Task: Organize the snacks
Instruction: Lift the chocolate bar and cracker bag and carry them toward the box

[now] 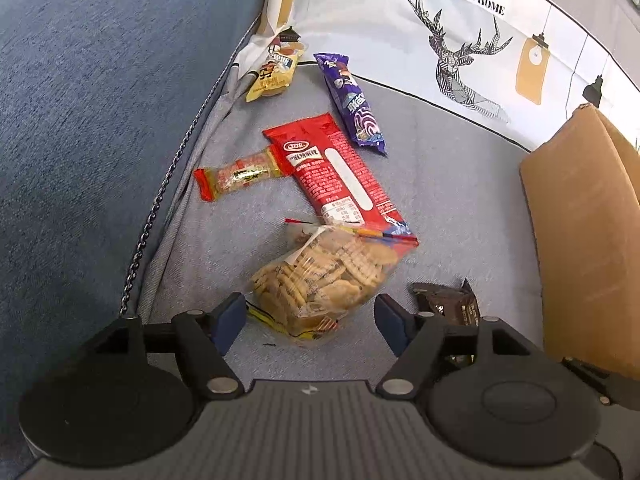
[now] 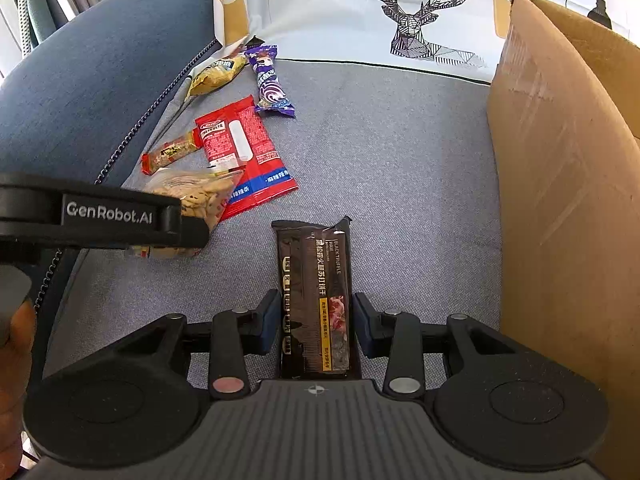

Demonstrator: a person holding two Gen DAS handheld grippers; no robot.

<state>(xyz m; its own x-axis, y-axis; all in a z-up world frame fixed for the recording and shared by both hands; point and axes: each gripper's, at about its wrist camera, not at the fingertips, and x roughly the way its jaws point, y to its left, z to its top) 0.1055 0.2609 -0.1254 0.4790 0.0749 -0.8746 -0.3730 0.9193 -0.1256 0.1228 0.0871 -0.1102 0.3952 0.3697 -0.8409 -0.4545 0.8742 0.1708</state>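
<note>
My left gripper point(image 1: 311, 316) is open over the grey sofa seat. A clear bag of small crackers point(image 1: 320, 280) lies between its fingers, and the pads stand just off its sides. My right gripper point(image 2: 316, 320) is shut on a dark brown cracker packet point(image 2: 314, 300), which points away from me and shows in the left wrist view as the dark packet point(image 1: 444, 304). Farther back lie a red packet point(image 1: 340, 176), a purple packet point(image 1: 352, 104), a yellow packet point(image 1: 274, 74) and a small red-and-orange bar point(image 1: 240, 174).
A cardboard box point(image 2: 560, 180) stands on the seat at the right, close to the right gripper. A blue sofa cushion point(image 1: 100, 120) rises on the left, and a deer-print cushion point(image 2: 400, 12) stands at the back. The left gripper's black body point(image 2: 100, 216) crosses the right wrist view at left.
</note>
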